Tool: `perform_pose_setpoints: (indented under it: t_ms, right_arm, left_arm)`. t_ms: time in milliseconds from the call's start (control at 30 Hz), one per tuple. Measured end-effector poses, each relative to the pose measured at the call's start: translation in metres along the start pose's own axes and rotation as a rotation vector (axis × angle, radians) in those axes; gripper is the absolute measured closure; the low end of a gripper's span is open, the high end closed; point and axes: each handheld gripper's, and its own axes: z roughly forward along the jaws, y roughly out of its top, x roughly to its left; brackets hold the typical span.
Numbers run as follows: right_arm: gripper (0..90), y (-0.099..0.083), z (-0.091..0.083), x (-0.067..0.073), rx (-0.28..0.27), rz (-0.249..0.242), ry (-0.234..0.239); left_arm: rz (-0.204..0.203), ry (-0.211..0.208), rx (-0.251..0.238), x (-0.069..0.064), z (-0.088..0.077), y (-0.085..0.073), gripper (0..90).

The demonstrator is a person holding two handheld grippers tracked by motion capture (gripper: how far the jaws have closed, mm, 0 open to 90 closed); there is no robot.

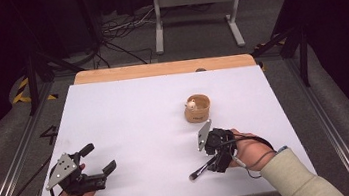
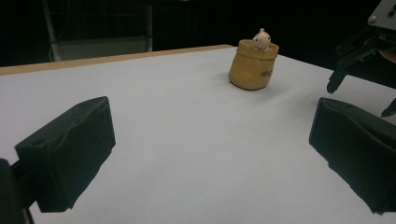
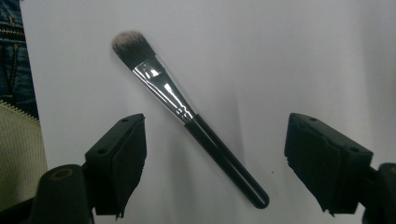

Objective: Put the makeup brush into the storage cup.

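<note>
White table (image 1: 131,133): my right gripper (image 3: 215,154) straddles the flat-lying brush (image 3: 187,116), jaws spread, not touching it; my left gripper (image 2: 210,154) stands spread, holding nothing.

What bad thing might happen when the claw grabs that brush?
The makeup brush lies flat and slanted between the right gripper's open jaws, so the round handle might roll or twist away as they close. The jaws might also scrape the white table. The brush lies near the table's front edge, so a nudge might push it off.
</note>
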Motion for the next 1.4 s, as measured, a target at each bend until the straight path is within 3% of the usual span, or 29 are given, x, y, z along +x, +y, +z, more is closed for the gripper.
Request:
perform_pose_setpoints:
  t_ms: [233, 433, 600, 933, 1200, 1400]
  right_arm:
    - [28.6, 0.000, 0.010, 0.001, 0.023, -0.014, 0.022]
    - [39.2, 0.000, 0.019, 0.003, 0.037, -0.033, 0.031]
    - [47.0, 0.003, 0.021, 0.004, 0.058, -0.068, 0.035]
    - [55.4, 0.004, 0.023, 0.006, 0.072, -0.091, 0.049]
    - [78.3, 0.007, 0.022, 0.008, 0.113, -0.131, 0.087]
    - [79.1, 0.008, 0.022, 0.009, 0.122, -0.140, 0.083]
  left_arm:
    - [-0.005, -0.005, -0.002, 0.000, 0.000, 0.000, 0.9]
    - [-0.021, -0.007, -0.003, 0.002, 0.000, -0.001, 1.1]
    - [-0.023, -0.008, -0.004, 0.002, 0.000, -0.001, 1.1]
    - [-0.019, -0.006, 0.005, 0.002, 0.001, -0.001, 1.5]
    - [-0.025, -0.006, 0.009, 0.002, 0.002, -0.001, 1.6]
    - [-0.027, -0.009, 0.011, 0.002, 0.001, -0.001, 1.6]
